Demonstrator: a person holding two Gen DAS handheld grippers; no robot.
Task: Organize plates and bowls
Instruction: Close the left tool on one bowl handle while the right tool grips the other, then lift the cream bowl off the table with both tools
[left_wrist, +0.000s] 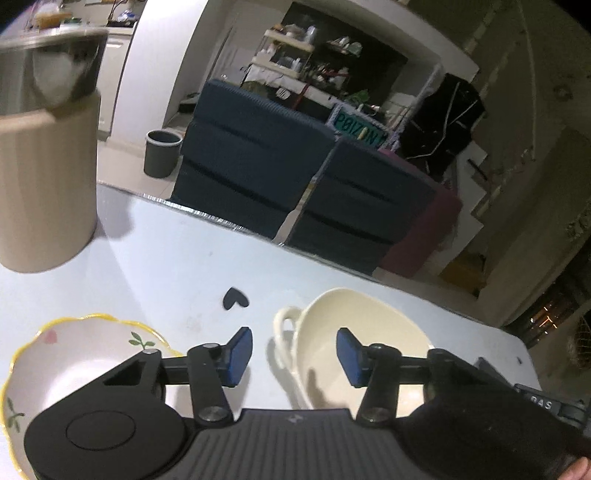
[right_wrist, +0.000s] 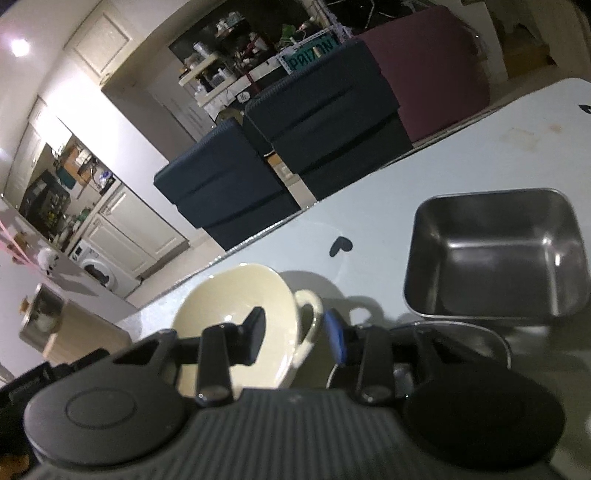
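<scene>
Both tools are partway open with nothing clamped. The left tool brackets one looped handle of the cream bowl on the tabletop, and the right tool straddles the handle and rim on the bowl's other side, pads not visibly pressing. Looks like a two-handed lift is coming. Best bet: seat each pad squarely on a handle before squeezing, close both together, and raise evenly so it doesn't tip. The flowered dish sits just left, the steel tray to the right, so go straight up.
</scene>
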